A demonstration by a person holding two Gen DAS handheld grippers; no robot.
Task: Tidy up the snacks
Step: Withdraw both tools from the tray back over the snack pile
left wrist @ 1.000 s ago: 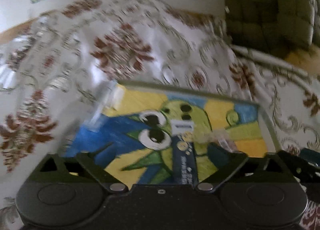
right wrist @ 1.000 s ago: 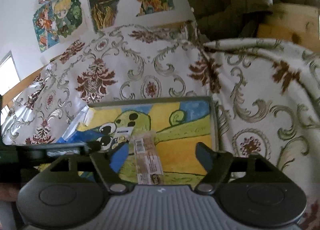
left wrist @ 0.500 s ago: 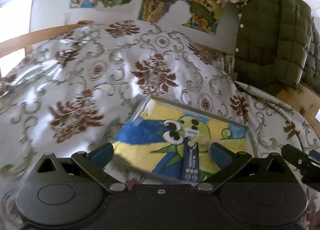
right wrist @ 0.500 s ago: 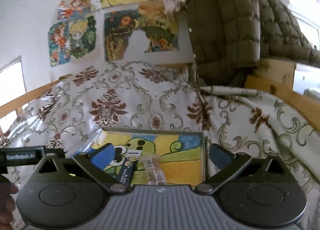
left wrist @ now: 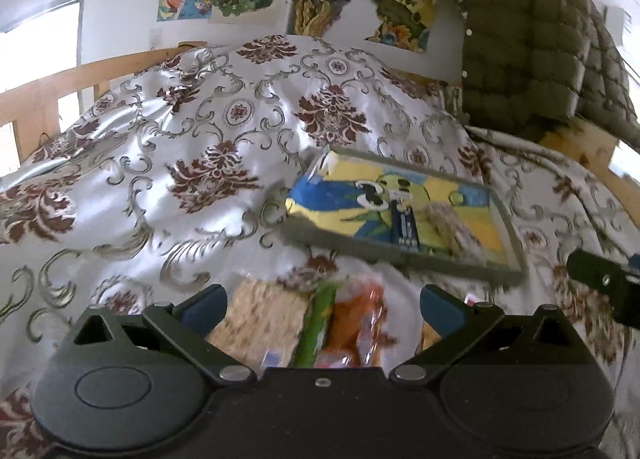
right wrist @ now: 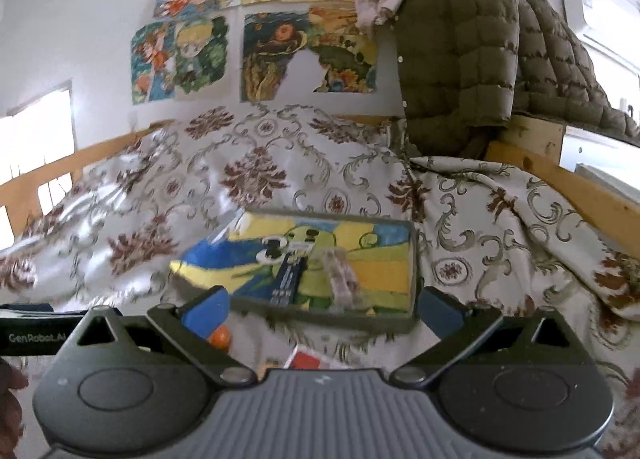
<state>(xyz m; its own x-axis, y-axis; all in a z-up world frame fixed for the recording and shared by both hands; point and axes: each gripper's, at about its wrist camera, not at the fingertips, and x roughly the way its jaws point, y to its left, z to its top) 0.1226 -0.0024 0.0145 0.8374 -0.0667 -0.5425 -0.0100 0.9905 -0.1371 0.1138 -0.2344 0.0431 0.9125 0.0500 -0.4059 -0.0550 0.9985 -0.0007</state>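
A shallow tray [left wrist: 400, 253] with a yellow, blue and green cartoon lining lies on the patterned cloth; it also shows in the right wrist view [right wrist: 320, 315]. In it lie a dark blue snack bar [left wrist: 406, 225] and a clear-wrapped cracker pack [left wrist: 448, 227]. My left gripper [left wrist: 323, 305] is open and empty above loose snacks in front of the tray: a cracker pack [left wrist: 260, 323], a green stick [left wrist: 318, 329] and an orange packet [left wrist: 356, 327]. My right gripper [right wrist: 322, 305] is open and empty before the tray, over a red packet [right wrist: 310, 359] and an orange piece [right wrist: 220, 337].
The cloth [left wrist: 180, 163] covers a bed with a wooden rail [left wrist: 52, 83]. A green quilted jacket [right wrist: 468, 59] hangs at the back right. Posters [right wrist: 308, 55] are on the wall. The right gripper's body [left wrist: 604, 283] shows at the left view's right edge.
Both grippers have pulled back and risen from the tray, which now lies farther off. The loose snacks in front of the tray have come into view. Both grippers stay open.
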